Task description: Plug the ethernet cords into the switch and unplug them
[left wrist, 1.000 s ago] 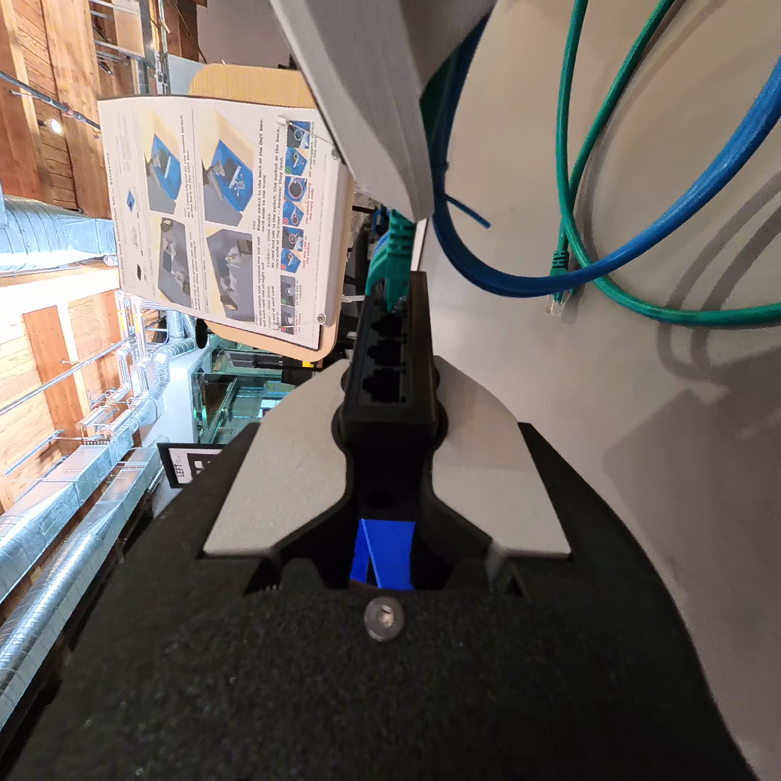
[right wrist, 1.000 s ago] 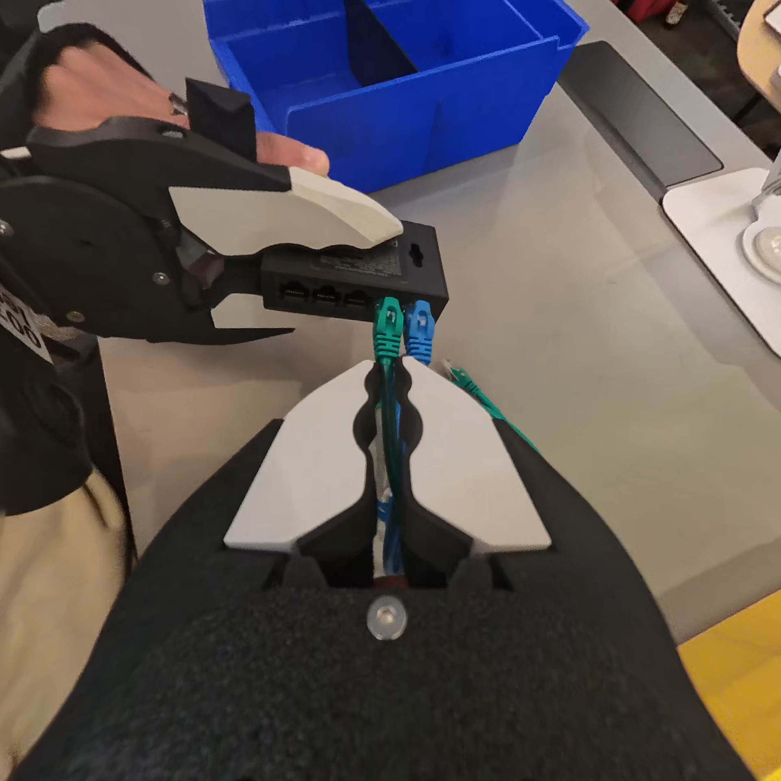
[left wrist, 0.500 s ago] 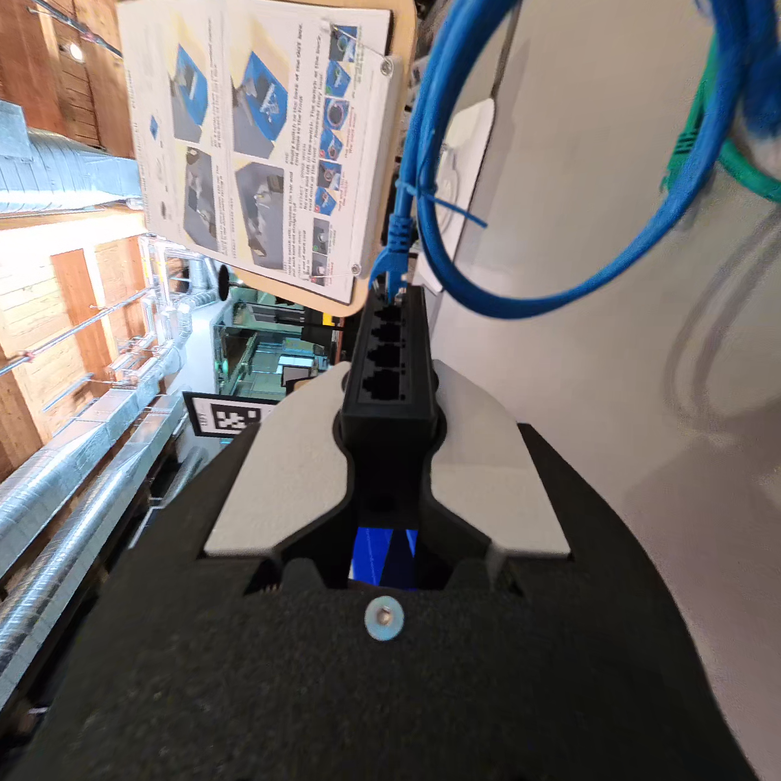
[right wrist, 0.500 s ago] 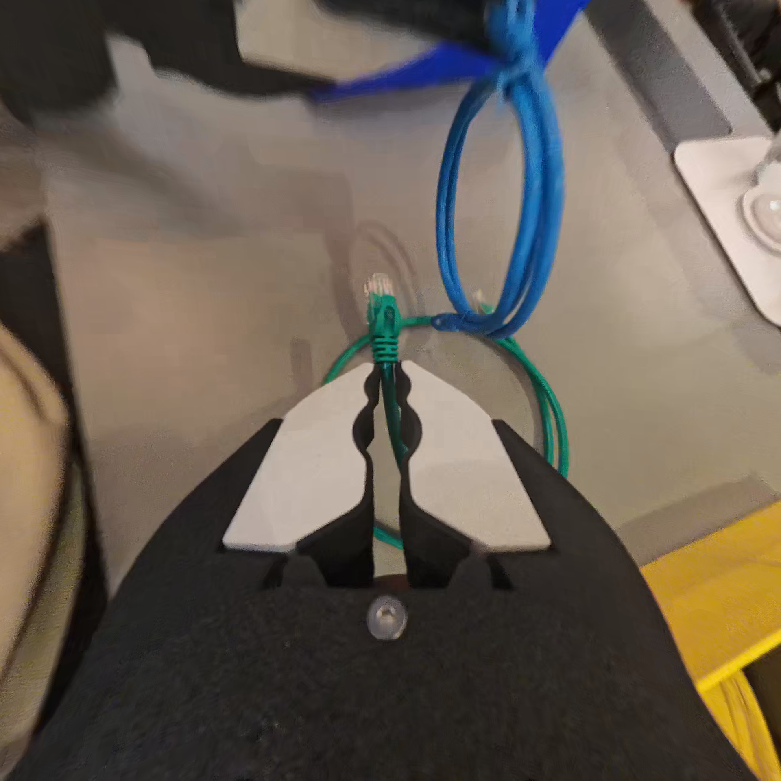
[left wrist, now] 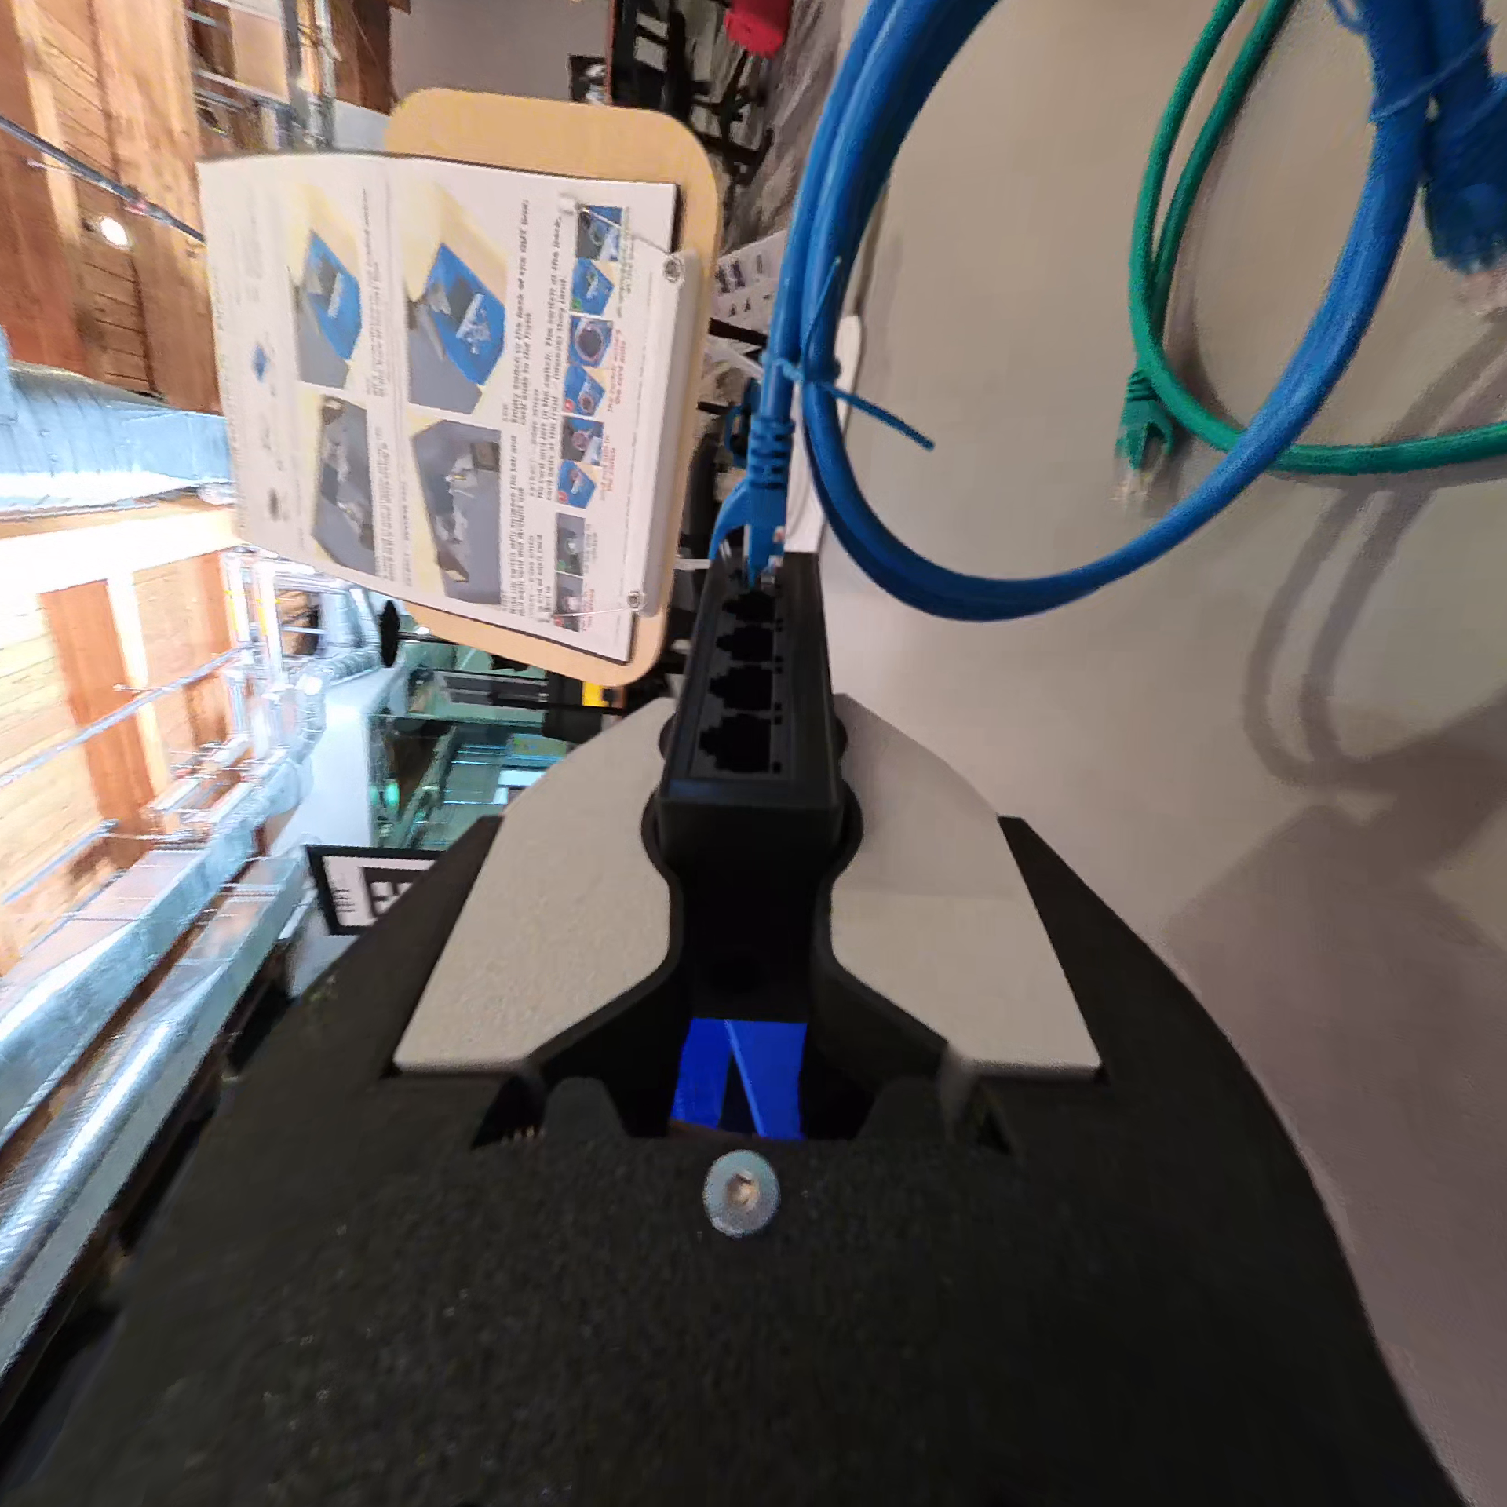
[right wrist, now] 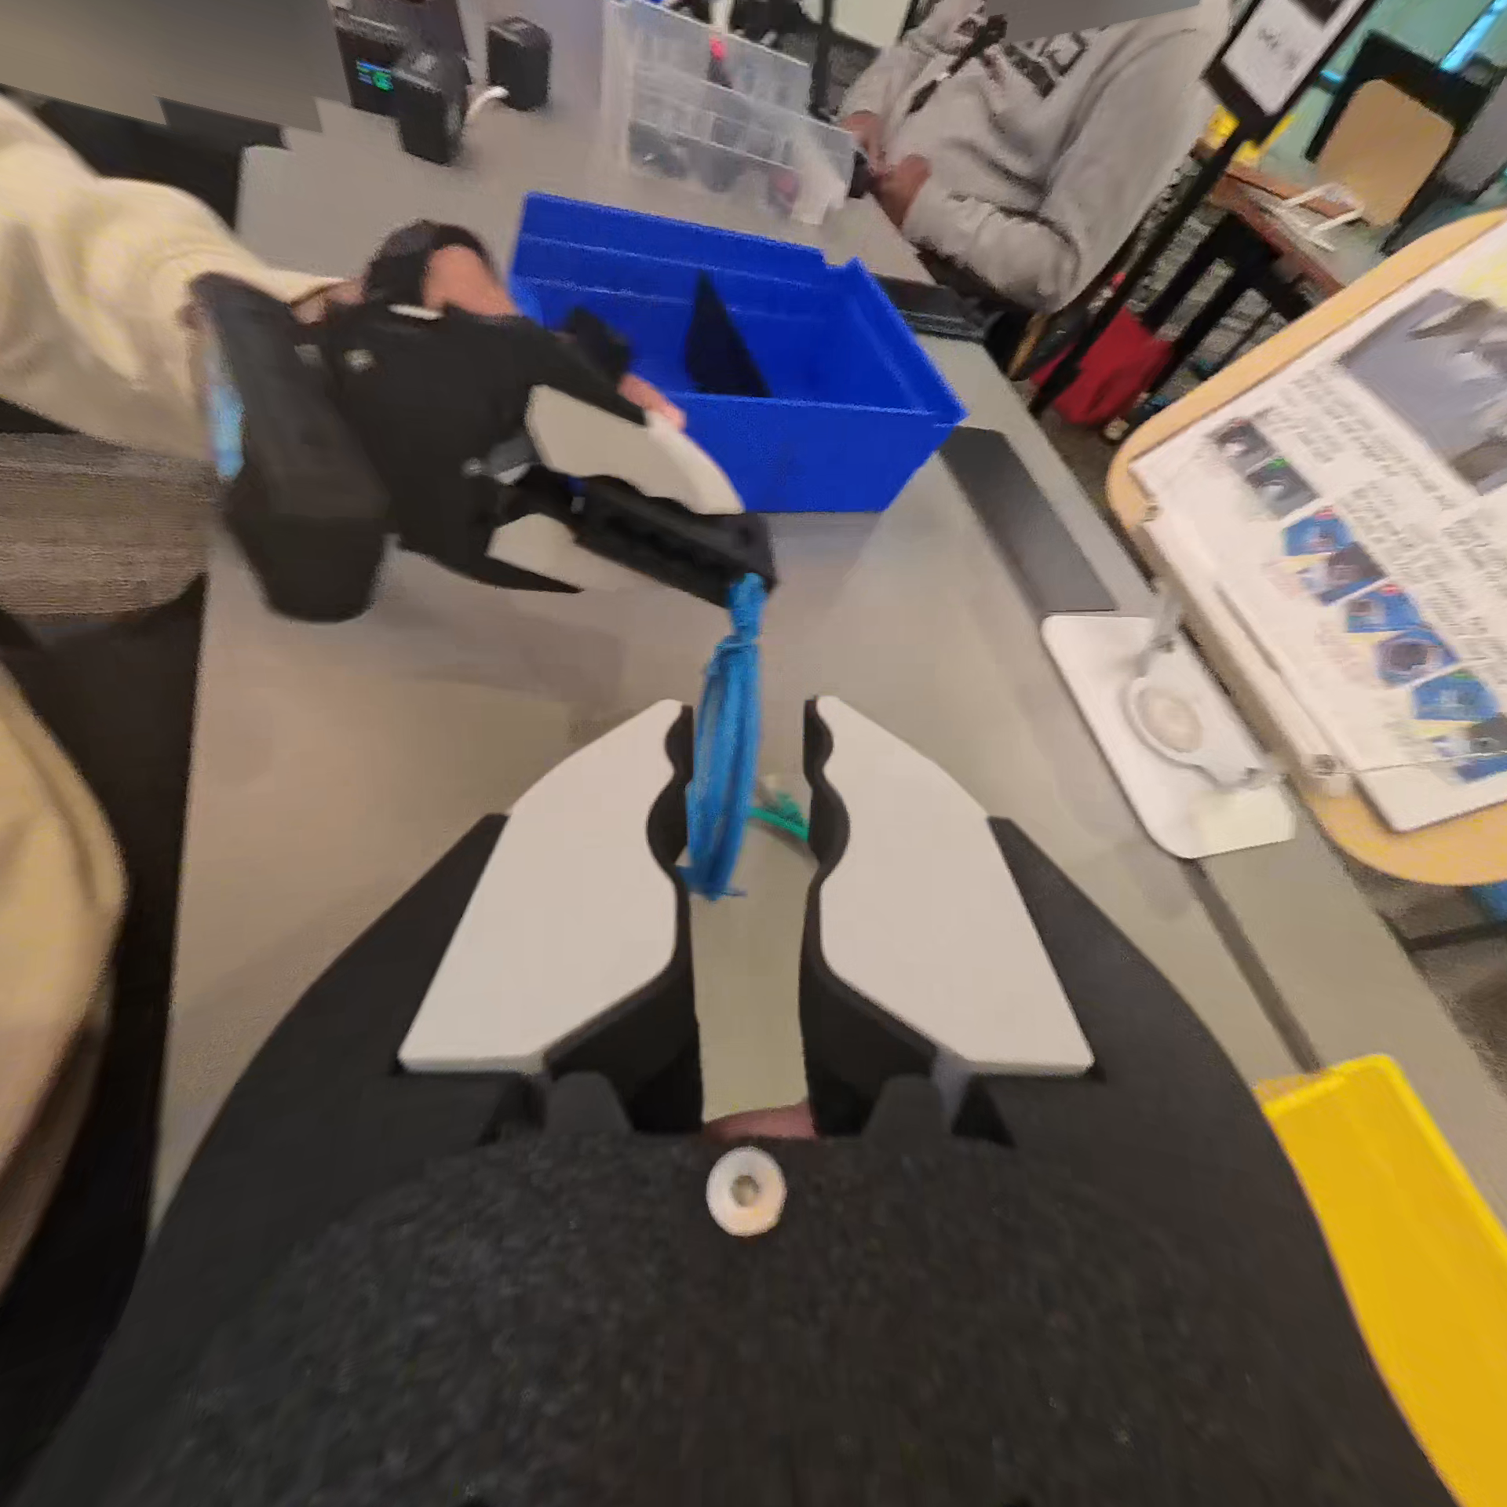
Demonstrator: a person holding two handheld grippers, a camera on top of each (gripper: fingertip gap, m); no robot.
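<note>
Switch (left wrist: 754,718) clamped rigid in left gripper (left wrist: 750,815); right gripper (right wrist: 746,783) parted, empty. Blue cord (right wrist: 726,734) limp, light, plugged in; probably best pinched at stiff plug boot.

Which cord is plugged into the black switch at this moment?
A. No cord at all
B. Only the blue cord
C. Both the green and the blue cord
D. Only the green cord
B: the blue cord sits in the end port of the switch held by the left gripper, while the green cord lies on the table with its plug free.
</note>
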